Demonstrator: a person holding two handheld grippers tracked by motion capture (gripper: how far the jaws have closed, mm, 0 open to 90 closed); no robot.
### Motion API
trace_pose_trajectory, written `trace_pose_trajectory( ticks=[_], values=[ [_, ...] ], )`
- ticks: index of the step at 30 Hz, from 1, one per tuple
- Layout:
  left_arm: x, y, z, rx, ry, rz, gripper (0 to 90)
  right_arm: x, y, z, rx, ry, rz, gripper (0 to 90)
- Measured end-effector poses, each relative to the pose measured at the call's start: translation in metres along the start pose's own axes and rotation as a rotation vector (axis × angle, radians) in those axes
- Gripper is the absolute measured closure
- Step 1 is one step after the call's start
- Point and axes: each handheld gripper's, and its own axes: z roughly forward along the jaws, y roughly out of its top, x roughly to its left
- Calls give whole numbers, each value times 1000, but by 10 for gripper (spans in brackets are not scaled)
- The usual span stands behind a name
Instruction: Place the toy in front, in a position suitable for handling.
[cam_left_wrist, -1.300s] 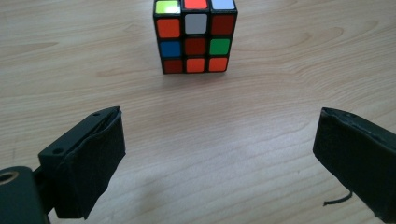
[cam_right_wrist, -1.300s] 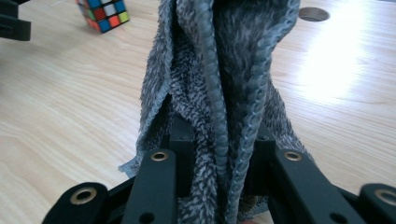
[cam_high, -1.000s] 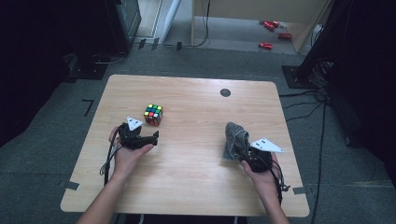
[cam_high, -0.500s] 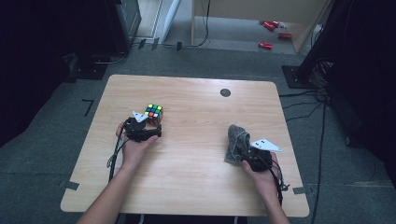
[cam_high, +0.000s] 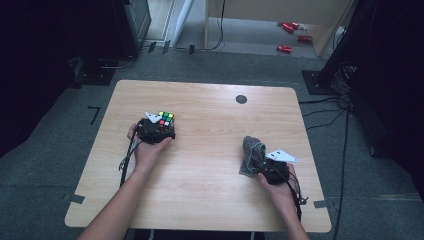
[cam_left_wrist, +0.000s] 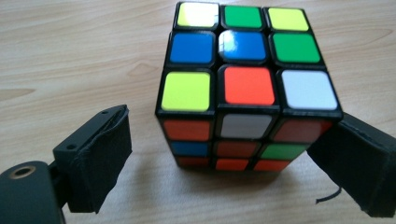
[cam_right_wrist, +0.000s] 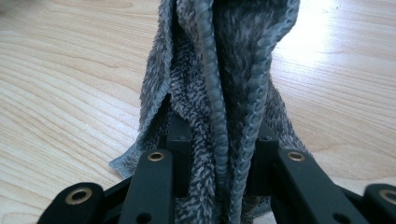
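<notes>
Cube (cam_left_wrist: 245, 86) stands on the counter (cam_high: 210, 175), left of centre in the high view, between the spread jaws of the left tool (cam_left_wrist: 224, 163), not gripped yet. Right tool (cam_right_wrist: 217, 154) is clamped on the cloth (cam_right_wrist: 224, 70).

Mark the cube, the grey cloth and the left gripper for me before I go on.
Rubik's cube (cam_left_wrist: 247, 86), left gripper view: orange sticker on its top face.
grey cloth (cam_right_wrist: 224, 70), right gripper view: bunched folds above the jaws.
left gripper (cam_high: 156, 131), high view: black body over the hand, by the cube.
</notes>
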Motion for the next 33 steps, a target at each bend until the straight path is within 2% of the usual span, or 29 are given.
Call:
trace_pose_trajectory(
  ticks=[2,7,8,11,19,25,28,33],
  values=[
    [-1,1,0,-7,3,1,146,0,0,0,1,-1,3,693],
    [-5,8,3,-13,2,0,190,-1,-1,0,4,0,2,694],
    [-6,9,4,-19,-2,-13,215,-1,-1,0,5,0,1,694],
    [-6,9,3,-28,1,-14,322,-1,-1,0,6,1,-2,694],
    [-2,9,1,-26,-34,-14,351,-1,-2,1,7,2,-5,694],
    [-1,7,-15,-30,-83,3,351,0,-1,1,6,1,-6,694],
    [-1,7,-29,-43,-120,21,352,0,-1,0,4,3,-8,694],
    [-9,3,-54,-68,-169,62,352,1,0,0,-2,14,-3,695]
  ],
)
